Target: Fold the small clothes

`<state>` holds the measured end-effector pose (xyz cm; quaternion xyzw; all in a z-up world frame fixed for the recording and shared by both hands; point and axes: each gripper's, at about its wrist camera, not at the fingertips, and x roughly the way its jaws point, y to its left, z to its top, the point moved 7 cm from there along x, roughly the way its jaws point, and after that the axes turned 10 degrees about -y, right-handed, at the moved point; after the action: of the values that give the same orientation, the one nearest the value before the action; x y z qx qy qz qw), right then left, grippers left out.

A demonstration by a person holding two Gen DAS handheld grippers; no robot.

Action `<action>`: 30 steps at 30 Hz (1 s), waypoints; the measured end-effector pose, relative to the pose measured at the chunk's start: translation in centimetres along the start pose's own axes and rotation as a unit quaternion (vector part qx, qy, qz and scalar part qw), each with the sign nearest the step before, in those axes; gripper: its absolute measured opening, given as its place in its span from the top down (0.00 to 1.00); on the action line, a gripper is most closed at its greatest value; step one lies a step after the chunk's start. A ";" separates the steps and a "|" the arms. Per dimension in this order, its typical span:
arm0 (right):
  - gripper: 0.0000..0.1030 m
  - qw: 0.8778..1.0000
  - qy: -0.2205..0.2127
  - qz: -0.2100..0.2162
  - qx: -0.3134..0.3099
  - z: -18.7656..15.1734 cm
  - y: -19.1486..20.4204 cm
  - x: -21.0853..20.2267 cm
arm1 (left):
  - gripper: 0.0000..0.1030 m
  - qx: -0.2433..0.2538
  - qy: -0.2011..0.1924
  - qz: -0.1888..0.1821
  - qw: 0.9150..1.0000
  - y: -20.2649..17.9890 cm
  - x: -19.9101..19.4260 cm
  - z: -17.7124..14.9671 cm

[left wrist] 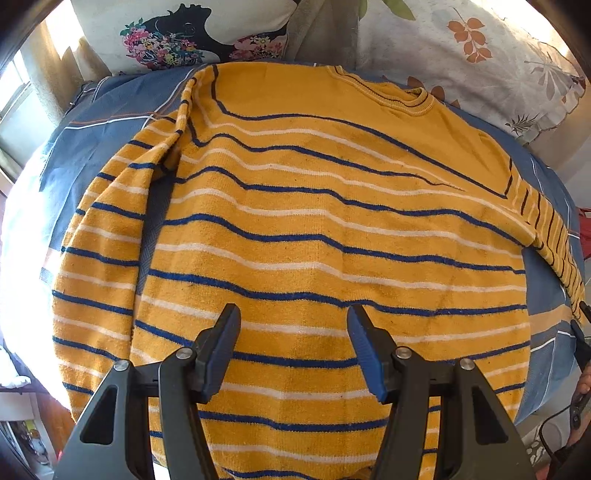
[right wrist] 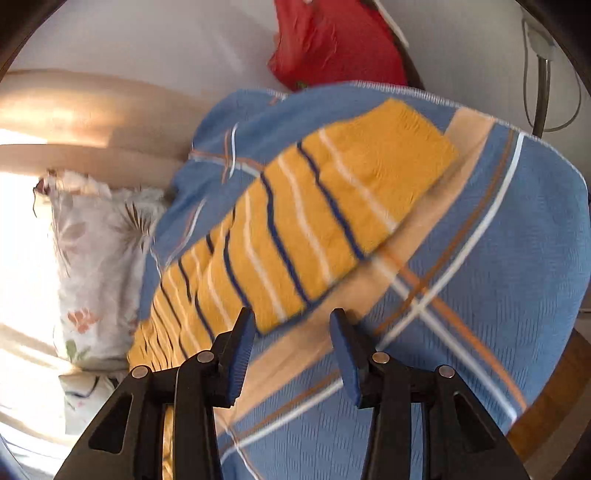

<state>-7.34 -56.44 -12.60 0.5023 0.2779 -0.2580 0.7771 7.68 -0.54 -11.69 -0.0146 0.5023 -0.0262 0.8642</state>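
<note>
A yellow sweater with blue and white stripes lies spread flat on a blue plaid bedcover, neck toward the far side. One sleeve is folded down along its left side; the other sleeve stretches out to the right over the cover. My left gripper hovers over the lower body of the sweater, open, nothing between its fingers. My right gripper is open just short of the near edge of that outstretched sleeve, whose cuff end points away from me. The sleeve lies loose on the cover.
Floral pillows and a white pillow with a black print line the head of the bed. A red bag sits beyond the bed's far edge. A wooden bed frame shows at the lower right.
</note>
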 end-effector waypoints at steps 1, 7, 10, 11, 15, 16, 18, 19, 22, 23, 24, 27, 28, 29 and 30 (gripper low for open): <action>0.56 1.000 -0.015 -0.014 0.000 0.8 -0.1 0.0 | 0.43 0.001 -0.001 0.001 1.000 0.0 -0.2 -0.1; 0.92 0.997 -0.047 -0.053 -0.007 4.7 -0.3 0.8 | 0.43 -0.002 -0.005 0.016 1.000 1.2 -1.7 -0.9; 0.94 0.996 -0.053 -0.061 -0.049 5.6 1.5 0.7 | 0.43 -0.016 -0.008 0.022 1.000 2.8 -2.3 -1.0; 0.94 0.994 -0.056 -0.057 -0.069 5.9 2.7 0.4 | 0.43 -0.022 -0.012 0.024 0.999 3.4 -2.5 -0.8; 0.94 0.980 -0.050 -0.017 -0.190 3.8 10.8 -0.4 | 0.43 -0.050 -0.032 0.028 0.998 6.2 -3.3 0.3; 0.94 0.973 -0.043 0.000 -0.225 2.4 13.8 -0.3 | 0.43 -0.056 -0.036 0.029 0.997 6.9 -3.4 0.6; 0.94 0.959 -0.020 0.043 -0.280 -1.5 19.5 -0.2 | 0.43 -0.070 -0.040 0.030 0.996 8.4 -3.3 1.0; 0.94 0.952 -0.003 0.065 -0.298 -3.9 22.1 0.1 | 0.43 -0.079 -0.040 0.029 0.996 9.1 -3.4 1.1; 0.94 0.931 0.056 0.128 -0.336 -11.7 29.2 1.9 | 0.43 -0.098 -0.044 0.026 0.994 11.4 -3.5 1.4; 0.94 0.922 0.076 0.141 -0.353 -14.9 31.6 2.9 | 0.43 -0.100 -0.044 0.028 0.994 12.2 -3.4 1.4; 0.94 0.915 0.088 0.146 -0.365 -17.1 33.1 3.6 | 0.43 -0.102 -0.043 0.028 0.994 13.0 -3.4 1.4; 0.94 0.894 0.132 0.165 -0.396 -25.1 37.3 6.2 | 0.43 -0.113 -0.040 0.027 0.992 15.5 -3.2 1.1; 0.94 0.888 0.143 0.169 -0.404 -27.6 38.3 6.9 | 0.43 -0.118 -0.038 0.029 0.992 16.3 -3.1 0.9; 0.94 0.880 0.152 0.171 -0.415 -30.1 39.2 7.4 | 0.43 -0.121 -0.038 0.030 0.991 17.2 -3.1 0.8; 0.94 0.874 0.158 0.169 -0.428 -32.2 39.7 7.8 | 0.43 -0.124 -0.036 0.031 0.991 18.1 -3.0 0.6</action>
<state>19.67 -13.22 -3.64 0.1944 0.3906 0.1042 0.8937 7.29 17.72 -9.71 -0.1065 0.4704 0.0637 0.8737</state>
